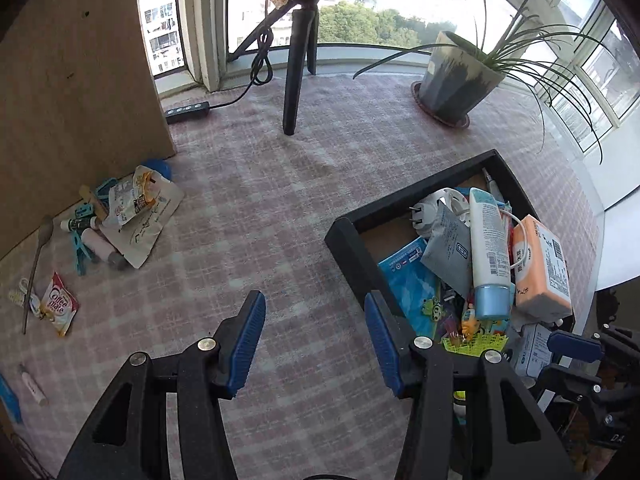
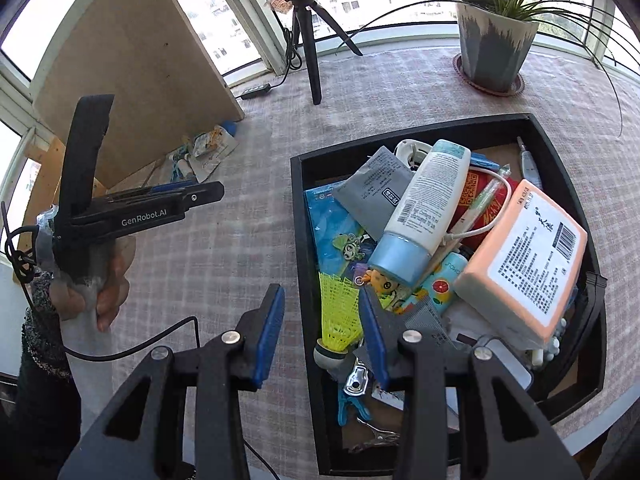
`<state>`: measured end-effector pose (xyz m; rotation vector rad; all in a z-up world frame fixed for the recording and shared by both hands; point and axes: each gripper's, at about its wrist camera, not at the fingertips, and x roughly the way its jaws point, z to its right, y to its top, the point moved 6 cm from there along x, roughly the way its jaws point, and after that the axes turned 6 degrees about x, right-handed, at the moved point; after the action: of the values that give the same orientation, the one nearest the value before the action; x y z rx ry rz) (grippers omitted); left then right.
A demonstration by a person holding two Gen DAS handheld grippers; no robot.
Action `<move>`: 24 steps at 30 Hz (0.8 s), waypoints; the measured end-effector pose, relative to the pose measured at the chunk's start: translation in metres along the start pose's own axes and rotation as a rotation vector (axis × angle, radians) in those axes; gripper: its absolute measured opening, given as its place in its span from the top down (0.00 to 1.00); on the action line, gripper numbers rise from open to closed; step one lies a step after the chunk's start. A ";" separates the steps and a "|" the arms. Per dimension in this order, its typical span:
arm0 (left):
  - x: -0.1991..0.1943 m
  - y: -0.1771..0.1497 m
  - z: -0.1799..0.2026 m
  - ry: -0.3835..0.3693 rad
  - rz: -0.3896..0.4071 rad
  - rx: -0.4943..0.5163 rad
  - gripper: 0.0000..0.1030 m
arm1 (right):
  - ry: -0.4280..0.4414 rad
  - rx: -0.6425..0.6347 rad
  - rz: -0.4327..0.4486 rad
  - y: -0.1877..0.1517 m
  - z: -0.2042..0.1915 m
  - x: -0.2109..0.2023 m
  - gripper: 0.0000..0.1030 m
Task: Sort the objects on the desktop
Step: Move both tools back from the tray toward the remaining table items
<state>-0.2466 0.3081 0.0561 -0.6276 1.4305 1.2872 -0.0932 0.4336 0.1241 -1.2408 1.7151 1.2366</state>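
While the left gripper (image 1: 314, 336) hangs with jaws apart, the tray (image 1: 348, 236) at 2 o'clock, the right gripper (image 2: 322, 334), jaws apart, straddles its rim beside the shuttlecock (image 2: 340, 316), barely visible from the left.

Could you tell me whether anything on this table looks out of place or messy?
Yes. The black tray is heaped: an orange tissue pack and a white tube lie tilted across the pile. Loose items remain beside the cardboard, including a Coffee-mate sachet and a spoon.
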 end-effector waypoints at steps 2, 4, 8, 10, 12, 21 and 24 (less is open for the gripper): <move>-0.001 -0.008 -0.033 0.033 0.001 -0.055 0.53 | 0.006 -0.039 -0.009 0.010 -0.016 0.010 0.63; -0.002 -0.017 -0.066 0.066 -0.003 -0.110 0.53 | 0.006 -0.065 -0.024 0.021 -0.032 0.023 0.62; -0.006 -0.033 -0.132 0.124 -0.009 -0.208 0.53 | 0.022 -0.098 -0.025 0.050 -0.063 0.049 0.57; -0.011 -0.038 -0.166 0.170 -0.005 -0.249 0.53 | 0.030 -0.115 -0.026 0.069 -0.081 0.066 0.56; -0.015 -0.044 -0.202 0.204 -0.003 -0.300 0.53 | 0.040 -0.117 -0.038 0.087 -0.098 0.085 0.56; -0.035 -0.083 -0.360 0.321 0.035 -0.631 0.52 | 0.080 0.051 -0.068 0.172 -0.151 0.187 0.56; -0.032 -0.103 -0.397 0.315 0.044 -0.762 0.52 | 0.072 0.136 -0.069 0.185 -0.156 0.216 0.56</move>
<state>-0.2858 -0.0959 -0.0095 -1.3550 1.1661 1.8367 -0.3363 0.2379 0.0363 -1.2657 1.7621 1.0293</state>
